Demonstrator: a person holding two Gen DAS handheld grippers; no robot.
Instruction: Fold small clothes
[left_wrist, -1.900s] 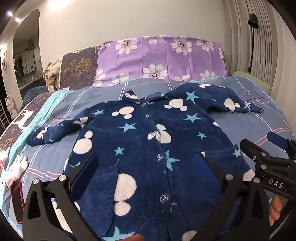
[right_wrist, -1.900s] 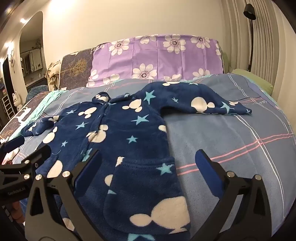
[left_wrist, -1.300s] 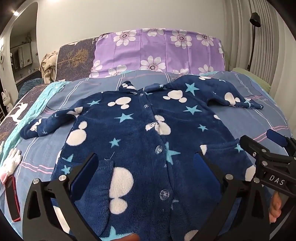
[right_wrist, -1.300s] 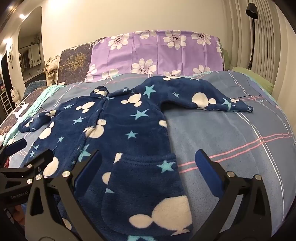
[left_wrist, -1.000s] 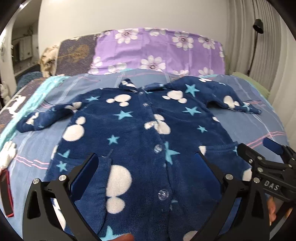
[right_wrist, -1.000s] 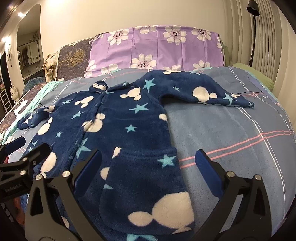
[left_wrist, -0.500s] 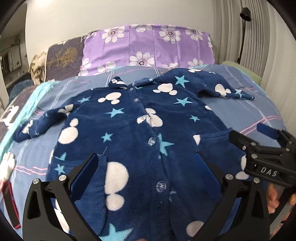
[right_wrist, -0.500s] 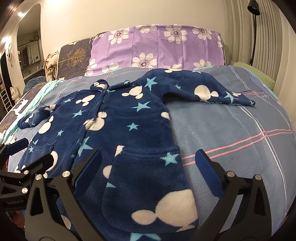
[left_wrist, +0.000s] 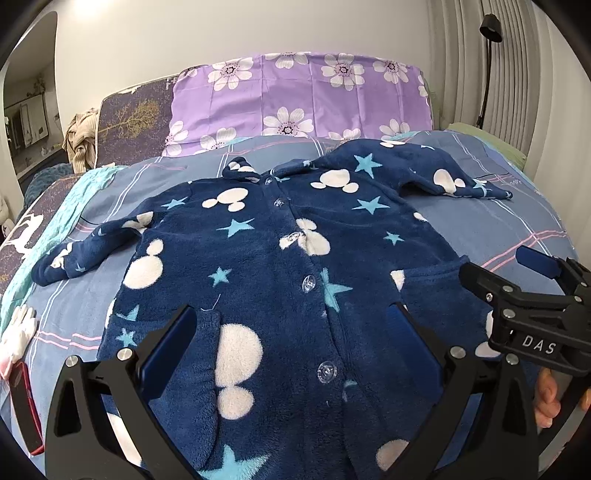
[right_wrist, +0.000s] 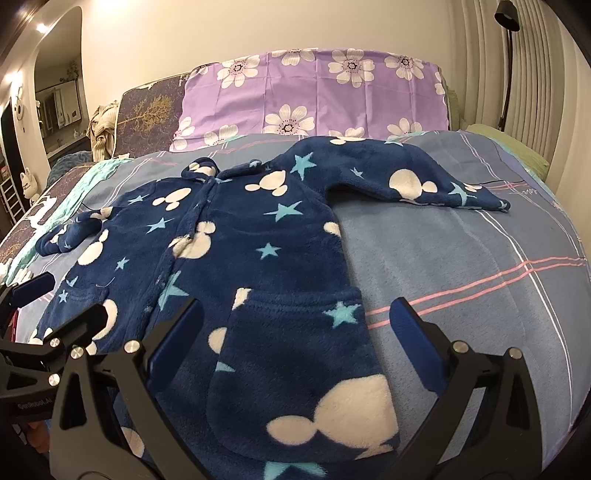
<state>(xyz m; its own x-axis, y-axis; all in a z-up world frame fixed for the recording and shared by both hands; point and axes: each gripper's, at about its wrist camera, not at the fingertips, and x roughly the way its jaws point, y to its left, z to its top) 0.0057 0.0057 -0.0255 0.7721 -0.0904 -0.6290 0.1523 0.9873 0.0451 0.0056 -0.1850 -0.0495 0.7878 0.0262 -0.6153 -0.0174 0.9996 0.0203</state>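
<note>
While the navy fleece jacket (left_wrist: 280, 266) lies buttoned and flat on the blue striped bedspread (right_wrist: 480, 251), sleeves spread, its two front pockets look flat. Left gripper (left_wrist: 291, 347) and right gripper (right_wrist: 295, 332) hover over its hem, jaws wide, holding nothing.

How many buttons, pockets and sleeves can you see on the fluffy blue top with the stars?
On the fluffy top:
Buttons: 5
Pockets: 2
Sleeves: 2
Total: 9
</note>
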